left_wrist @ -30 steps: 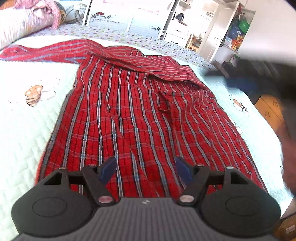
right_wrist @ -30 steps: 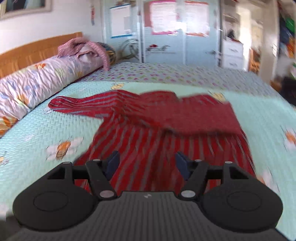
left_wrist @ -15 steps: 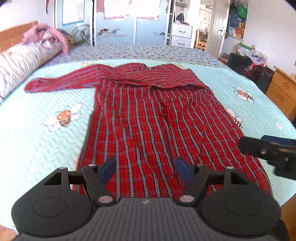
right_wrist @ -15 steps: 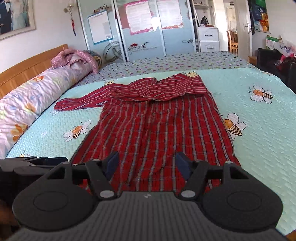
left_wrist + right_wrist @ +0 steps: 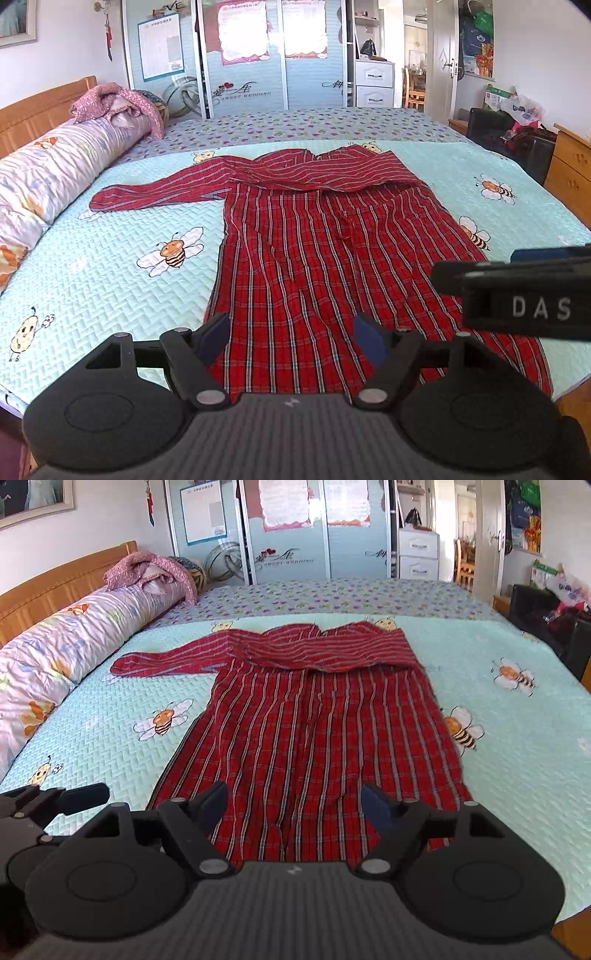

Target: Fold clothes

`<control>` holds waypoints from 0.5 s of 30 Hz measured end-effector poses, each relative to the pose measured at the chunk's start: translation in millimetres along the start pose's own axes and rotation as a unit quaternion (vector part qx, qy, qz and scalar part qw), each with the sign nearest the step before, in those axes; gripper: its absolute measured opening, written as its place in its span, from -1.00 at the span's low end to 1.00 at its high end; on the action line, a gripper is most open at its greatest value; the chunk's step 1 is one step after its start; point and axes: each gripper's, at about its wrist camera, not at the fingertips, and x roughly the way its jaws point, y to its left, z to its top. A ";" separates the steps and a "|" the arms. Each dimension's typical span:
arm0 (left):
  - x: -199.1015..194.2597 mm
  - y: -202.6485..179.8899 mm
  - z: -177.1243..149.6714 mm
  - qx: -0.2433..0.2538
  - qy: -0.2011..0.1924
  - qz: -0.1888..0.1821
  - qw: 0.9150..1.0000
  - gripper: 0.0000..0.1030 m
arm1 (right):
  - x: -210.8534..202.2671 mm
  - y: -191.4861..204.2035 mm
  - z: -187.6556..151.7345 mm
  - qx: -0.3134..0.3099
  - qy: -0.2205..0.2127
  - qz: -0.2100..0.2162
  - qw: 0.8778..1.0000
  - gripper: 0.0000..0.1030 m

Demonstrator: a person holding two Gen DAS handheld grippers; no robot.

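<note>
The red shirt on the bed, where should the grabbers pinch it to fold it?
Probably the sleeve still sticking out sideways: the red shirt lies flat, one sleeve already folded across the top. Pinch the sleeve near its cuff, coming down from above on the pillow side, then carry it across the chest. Both the left gripper and right gripper are open and empty.

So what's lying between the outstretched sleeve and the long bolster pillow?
Nothing but bare quilt. The right wrist view shows the sleeve of the red plaid shirt ending short of the bolster pillow.
</note>
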 end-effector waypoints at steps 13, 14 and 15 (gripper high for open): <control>-23.4 7.4 2.6 -0.002 -0.019 0.011 1.000 0.49 | -29.2 7.0 0.4 -0.011 -0.030 -0.010 0.999 0.55; -24.0 8.5 2.8 -0.003 -0.020 0.012 1.000 0.49 | -30.0 7.0 0.2 -0.011 -0.031 -0.011 0.999 0.55; -24.0 9.7 3.0 -0.005 -0.020 0.012 1.000 0.49 | -30.4 7.3 -0.3 -0.012 -0.031 -0.012 0.999 0.55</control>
